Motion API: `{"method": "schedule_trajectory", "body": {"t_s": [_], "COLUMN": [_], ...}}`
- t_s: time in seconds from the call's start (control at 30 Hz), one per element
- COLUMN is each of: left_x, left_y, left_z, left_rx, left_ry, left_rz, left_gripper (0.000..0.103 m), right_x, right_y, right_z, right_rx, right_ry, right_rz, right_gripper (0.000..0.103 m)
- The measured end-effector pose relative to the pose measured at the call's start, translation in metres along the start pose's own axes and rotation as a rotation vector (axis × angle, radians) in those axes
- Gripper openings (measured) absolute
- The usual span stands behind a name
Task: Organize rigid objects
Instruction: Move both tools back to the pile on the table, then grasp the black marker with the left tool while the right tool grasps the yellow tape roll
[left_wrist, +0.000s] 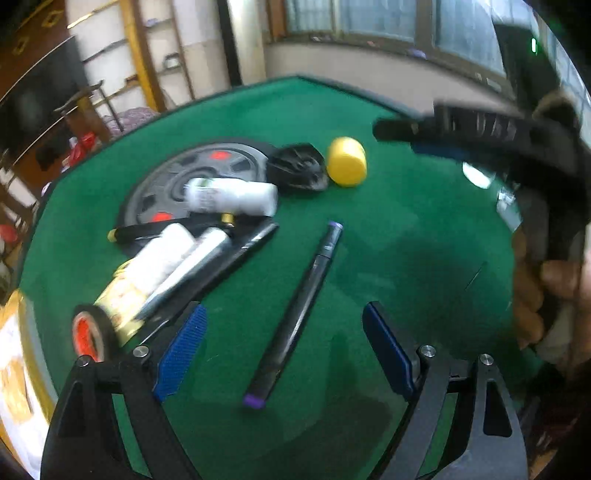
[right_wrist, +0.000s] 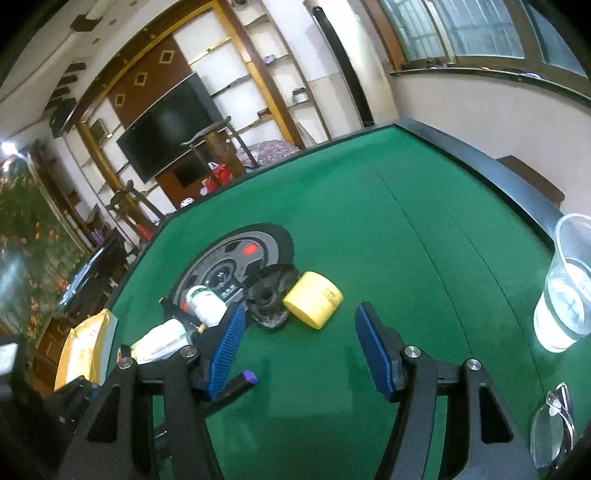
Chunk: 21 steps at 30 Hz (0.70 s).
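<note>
A black marker (left_wrist: 295, 314) with purple ends lies on the green table (left_wrist: 406, 240), between the wide-apart blue pads of my left gripper (left_wrist: 285, 308), which is open and not touching it. Its purple tip (right_wrist: 248, 376) shows behind the left finger in the right wrist view. My right gripper (right_wrist: 302, 308) is open and empty, just short of a yellow cylinder (right_wrist: 313, 299) and a black round lid (right_wrist: 269, 295). Blurred, that right gripper (left_wrist: 406, 138) hangs at the upper right of the left wrist view, past the yellow cylinder (left_wrist: 347, 161).
A white bottle (left_wrist: 231, 195), pens, tubes and a tape roll (left_wrist: 88, 334) are piled on and beside a grey disc (left_wrist: 192, 173). A plastic cup of water (right_wrist: 565, 288) and eyeglasses (right_wrist: 554, 424) sit at the right. A yellow envelope (right_wrist: 85, 350) lies at the left edge.
</note>
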<state>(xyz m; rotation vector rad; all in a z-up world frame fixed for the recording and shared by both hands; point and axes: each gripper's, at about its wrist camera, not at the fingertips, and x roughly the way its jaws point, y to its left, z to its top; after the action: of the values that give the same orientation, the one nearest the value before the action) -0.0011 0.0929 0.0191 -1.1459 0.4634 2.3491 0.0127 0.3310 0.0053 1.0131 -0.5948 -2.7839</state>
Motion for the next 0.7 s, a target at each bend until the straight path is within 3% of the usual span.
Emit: {"method": "schedule_trajectory", "body": {"t_s": [0.1,0.13,0.17,0.2,0.3,0.37,0.53,0.7], "left_x": [0.013,0.015,0.019,0.022,0.020,0.015,0.005,0.003], "left_y": [-0.008,-0.008,-0.007,-0.004,0.002,0.006,0.033,0.041], "left_z": [-0.002,-0.001,-0.001,-0.002,-0.008,-0.016,-0.036,-0.041], "left_rx": [0.016,0.010,-0.005,-0.026,-0.063,-0.079,-0.154,-0.186], "left_ry": [0.026,0.031,0.038,0.054,0.037,0.028,0.001,-0.015], "left_rz": [-0.005,-0.009,-0.011,-0.036,-0.067,-0.050,-0.009,-0.050], "left_gripper": [0.079,0.072,0.052,0.041,0.030,0.026,0.026,0.025], "right_x": [-0.002,-0.002,-0.002,0.000,0.003,0.003,0.017,0.044], "right_y": [-0.003,-0.003,-0.004,-0.005,-0.010,-0.015,-0.012,0.010], "right_z": [-0.001,-0.001,-0.001,-0.001,0.000,0.000,0.000,0.015], "right_rx": [0.009,0.010,0.009,0.011,0.027,0.043,0.031,-0.128], "right_ry": [-0.003,-0.006,-0.007,-0.007,0.002,0.008,0.064,0.114], "right_rz": [-0.001,-0.004,-0.008,-0.014,-0.031,-0.035,-0.042,-0.089], "right_gripper": [0.057,0.057,0.057,0.057,0.057,0.057,0.057,0.059]}}
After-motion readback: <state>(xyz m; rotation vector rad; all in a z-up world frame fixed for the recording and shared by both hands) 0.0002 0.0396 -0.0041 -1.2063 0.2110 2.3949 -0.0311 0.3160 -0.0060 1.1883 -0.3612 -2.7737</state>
